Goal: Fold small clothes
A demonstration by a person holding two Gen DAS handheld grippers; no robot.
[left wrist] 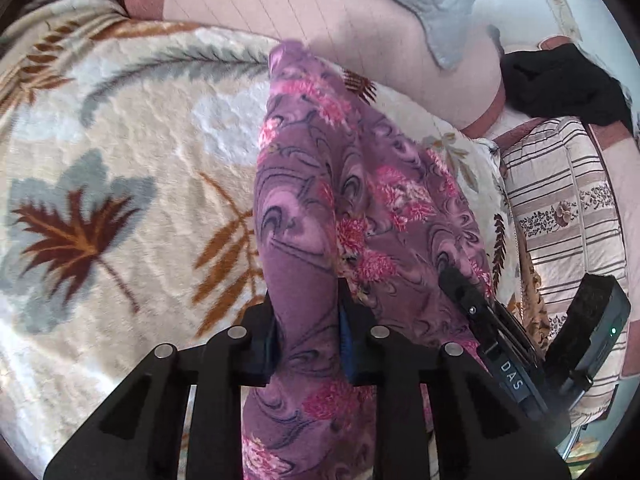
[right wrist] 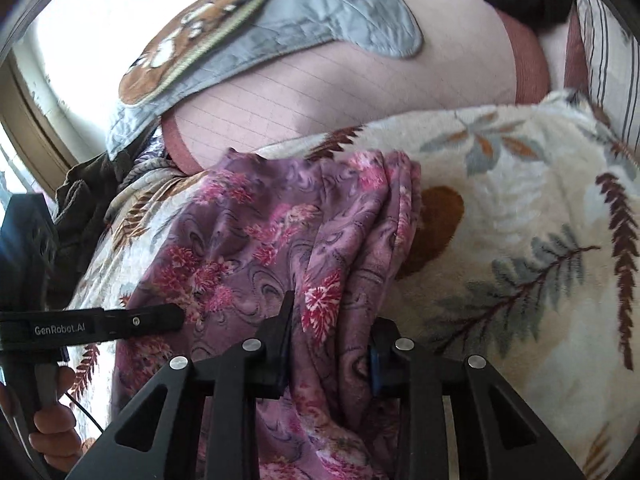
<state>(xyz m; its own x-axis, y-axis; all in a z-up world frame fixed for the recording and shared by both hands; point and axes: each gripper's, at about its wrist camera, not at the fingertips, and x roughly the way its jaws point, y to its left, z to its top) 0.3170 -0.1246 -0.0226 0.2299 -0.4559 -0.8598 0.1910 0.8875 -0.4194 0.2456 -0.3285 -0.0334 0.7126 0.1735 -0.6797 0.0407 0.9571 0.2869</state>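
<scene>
A purple garment (left wrist: 360, 200) with pink flowers lies bunched on a cream leaf-patterned blanket (left wrist: 120, 160). My left gripper (left wrist: 306, 320) is shut on a thick fold of it, the cloth filling the gap between the fingers. In the right wrist view my right gripper (right wrist: 332, 336) is shut on another gathered fold of the same purple garment (right wrist: 280, 232). The right gripper (left wrist: 460, 280) also shows at the right of the left wrist view, and the left gripper (right wrist: 176, 318) at the left of the right wrist view, held by a hand (right wrist: 52, 420).
A pink quilted cover (left wrist: 320, 12) and a grey padded cloth (right wrist: 320, 16) lie at the far side of the blanket (right wrist: 520, 200). A black garment (left wrist: 560, 84) and a striped pillow (left wrist: 560, 208) sit at the right. A dark cloth (right wrist: 84, 200) lies at the left.
</scene>
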